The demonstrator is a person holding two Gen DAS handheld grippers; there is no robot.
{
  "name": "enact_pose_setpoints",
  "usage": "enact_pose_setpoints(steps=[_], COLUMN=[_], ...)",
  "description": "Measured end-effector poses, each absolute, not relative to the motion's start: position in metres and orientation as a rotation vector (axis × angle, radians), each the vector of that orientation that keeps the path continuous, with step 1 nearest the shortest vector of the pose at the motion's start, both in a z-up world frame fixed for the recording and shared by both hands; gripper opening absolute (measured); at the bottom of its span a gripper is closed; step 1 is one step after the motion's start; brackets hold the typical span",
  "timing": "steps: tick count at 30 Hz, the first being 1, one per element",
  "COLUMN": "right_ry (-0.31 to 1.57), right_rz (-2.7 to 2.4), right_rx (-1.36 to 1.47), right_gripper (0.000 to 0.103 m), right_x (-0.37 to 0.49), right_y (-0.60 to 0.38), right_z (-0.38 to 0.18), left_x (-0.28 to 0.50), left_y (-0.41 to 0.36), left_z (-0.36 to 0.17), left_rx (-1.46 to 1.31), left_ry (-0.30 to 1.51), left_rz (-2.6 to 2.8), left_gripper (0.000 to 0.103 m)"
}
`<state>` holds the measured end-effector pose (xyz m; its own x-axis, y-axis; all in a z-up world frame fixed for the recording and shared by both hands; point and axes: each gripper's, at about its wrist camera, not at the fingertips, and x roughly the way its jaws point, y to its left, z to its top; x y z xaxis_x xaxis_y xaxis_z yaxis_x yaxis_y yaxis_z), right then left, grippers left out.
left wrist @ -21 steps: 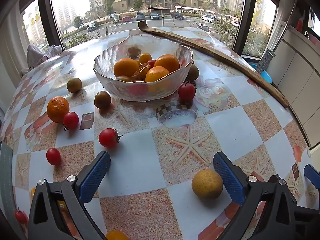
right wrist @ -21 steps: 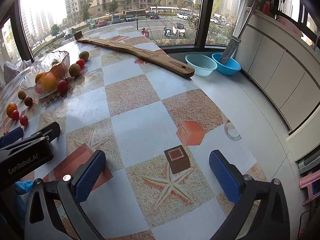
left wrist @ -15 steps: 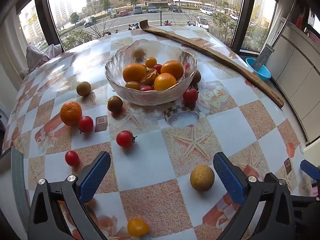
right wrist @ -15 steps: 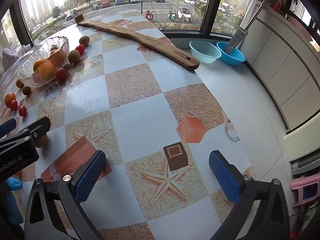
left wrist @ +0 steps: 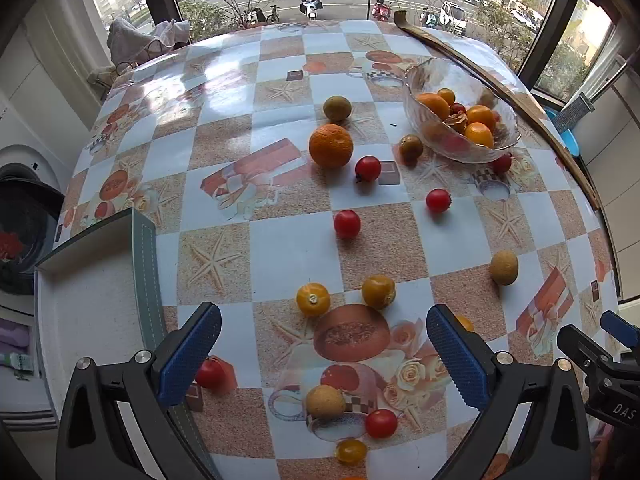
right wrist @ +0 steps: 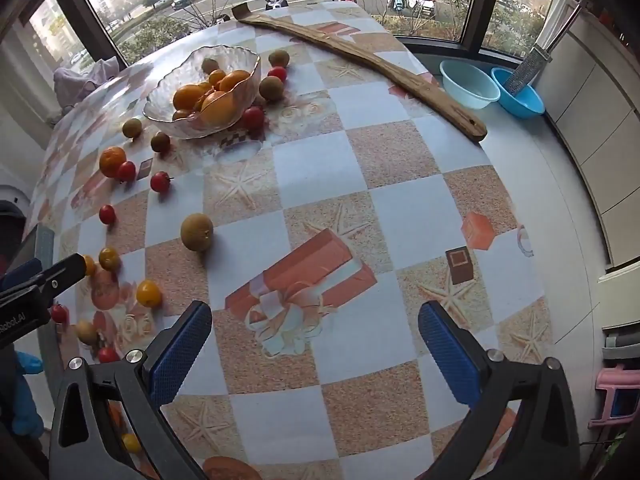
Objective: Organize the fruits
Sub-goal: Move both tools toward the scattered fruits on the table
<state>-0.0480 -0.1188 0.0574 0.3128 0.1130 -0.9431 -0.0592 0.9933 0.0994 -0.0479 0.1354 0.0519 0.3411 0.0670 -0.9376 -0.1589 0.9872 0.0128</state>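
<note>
Both the left gripper (left wrist: 323, 356) and right gripper (right wrist: 315, 351) are held wide apart, nothing gripped. Oranges are piled in the glass bowl (left wrist: 460, 110); tomatoes (left wrist: 347, 223) are scattered near the bowl on the table (left wrist: 224, 128).

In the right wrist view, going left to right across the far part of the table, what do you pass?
Big orange → glass bowl → long wooden board → pale blue basin → bright blue basin with a metal grater leaning in it.

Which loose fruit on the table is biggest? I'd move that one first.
The orange, lying left of the glass bowl. It clearly outsizes the cherry tomatoes and small brown fruits around it.
</note>
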Motion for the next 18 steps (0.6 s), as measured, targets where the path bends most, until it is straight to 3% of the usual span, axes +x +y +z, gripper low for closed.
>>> enact_pose_setpoints(steps=[18], right_ry=[1.305], right_rz=[0.183], right_rx=[0.002], right_gripper=[0.103], right_x=[-0.043], right_y=[-0.071], right_z=[0.058], left_x=[-0.056], left_y=[0.161], left_z=[0.044], left_rx=[-0.107], left_ry=[1.257], left_rz=[0.181], left_gripper=[0.103])
